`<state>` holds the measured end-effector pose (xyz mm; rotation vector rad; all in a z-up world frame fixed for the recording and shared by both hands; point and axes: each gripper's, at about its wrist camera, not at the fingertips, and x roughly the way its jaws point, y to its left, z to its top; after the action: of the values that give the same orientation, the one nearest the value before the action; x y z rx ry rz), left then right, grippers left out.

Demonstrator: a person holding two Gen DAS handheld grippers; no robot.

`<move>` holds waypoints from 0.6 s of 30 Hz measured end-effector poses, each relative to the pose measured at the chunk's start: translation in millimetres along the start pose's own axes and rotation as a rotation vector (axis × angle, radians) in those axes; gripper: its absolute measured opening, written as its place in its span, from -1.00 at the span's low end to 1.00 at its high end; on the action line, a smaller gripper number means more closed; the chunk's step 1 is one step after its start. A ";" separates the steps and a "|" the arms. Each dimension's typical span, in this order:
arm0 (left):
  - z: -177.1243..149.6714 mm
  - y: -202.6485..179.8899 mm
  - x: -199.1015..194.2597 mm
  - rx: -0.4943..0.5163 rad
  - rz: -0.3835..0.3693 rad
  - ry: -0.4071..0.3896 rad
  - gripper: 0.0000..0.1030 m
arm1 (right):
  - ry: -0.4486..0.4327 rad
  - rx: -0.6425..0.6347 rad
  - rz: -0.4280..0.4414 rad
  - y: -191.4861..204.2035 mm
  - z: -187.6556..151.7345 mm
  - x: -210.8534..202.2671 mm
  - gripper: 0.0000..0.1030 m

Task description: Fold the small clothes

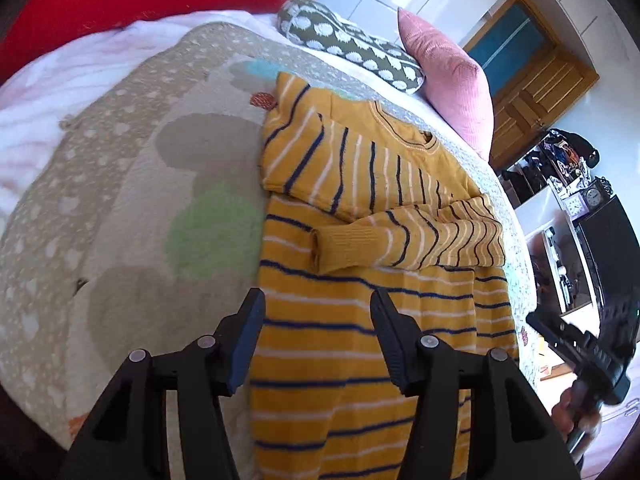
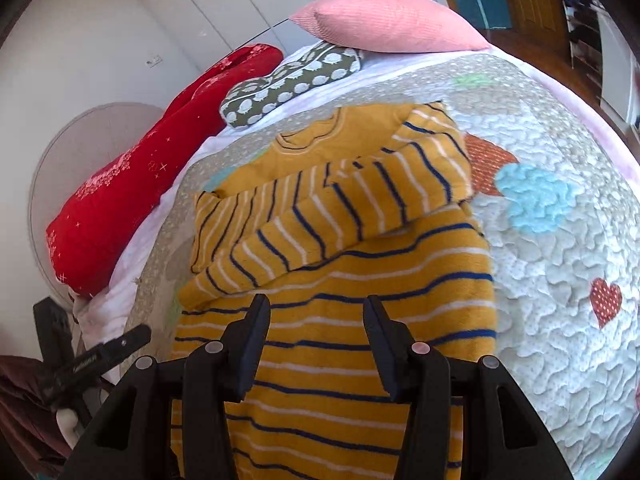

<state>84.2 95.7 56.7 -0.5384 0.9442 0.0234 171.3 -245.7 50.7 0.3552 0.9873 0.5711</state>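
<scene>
Folding a small striped top laid flat on the bed.

Spread on the quilted bed cover (image 2: 552, 280): yellow striped top (image 2: 332, 320), both sleeves (image 2: 320, 220) already crossed over the chest, collar far. Hovering over the near hem: left gripper (image 1: 316, 340) and right gripper (image 2: 316, 340), jaws open, holding nothing. Best pinching both hem corners evenly, then carrying them toward the collar. Hem itself cut off below the frame; corners hidden behind the jaws.

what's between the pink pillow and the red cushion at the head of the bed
An olive pillow with white dots lies between the pink pillow and the red cushion, on the white bedding. The right wrist view shows it best.
</scene>
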 end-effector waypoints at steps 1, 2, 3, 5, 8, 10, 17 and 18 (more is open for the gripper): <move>8.5 -3.8 13.1 -0.003 -0.020 0.025 0.04 | -0.004 0.011 -0.001 -7.7 -3.7 -4.2 0.01; 19.4 -8.2 31.4 -0.011 -0.021 0.065 0.04 | -0.007 0.018 -0.002 -12.4 -7.1 -7.8 0.01; 26.4 -9.8 42.6 -0.021 -0.020 0.091 0.04 | -0.009 0.023 -0.005 -18.3 -10.4 -10.6 0.01; 38.7 -16.2 64.6 -0.041 -0.052 0.139 -0.02 | -0.013 0.029 -0.012 -27.9 -17.3 -17.4 0.01; 53.4 -33.1 69.8 -0.037 -0.081 0.164 -0.87 | -0.025 0.035 -0.030 -39.0 -24.9 -26.1 0.01; 67.9 -55.5 42.9 0.047 -0.043 0.052 -0.87 | -0.036 0.040 -0.045 -47.4 -26.5 -30.4 0.01; 87.8 -114.2 -39.2 0.365 0.230 -0.271 -0.85 | -0.054 0.065 -0.058 -65.8 -31.2 -33.8 0.01; 87.8 -108.6 -32.2 0.363 0.265 -0.251 -0.84 | -0.046 0.071 -0.055 -67.4 -31.6 -31.0 0.01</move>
<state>159.1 47.6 169.0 -0.0691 0.7451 0.1523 150.6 -317.4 20.1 0.4011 0.9713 0.4771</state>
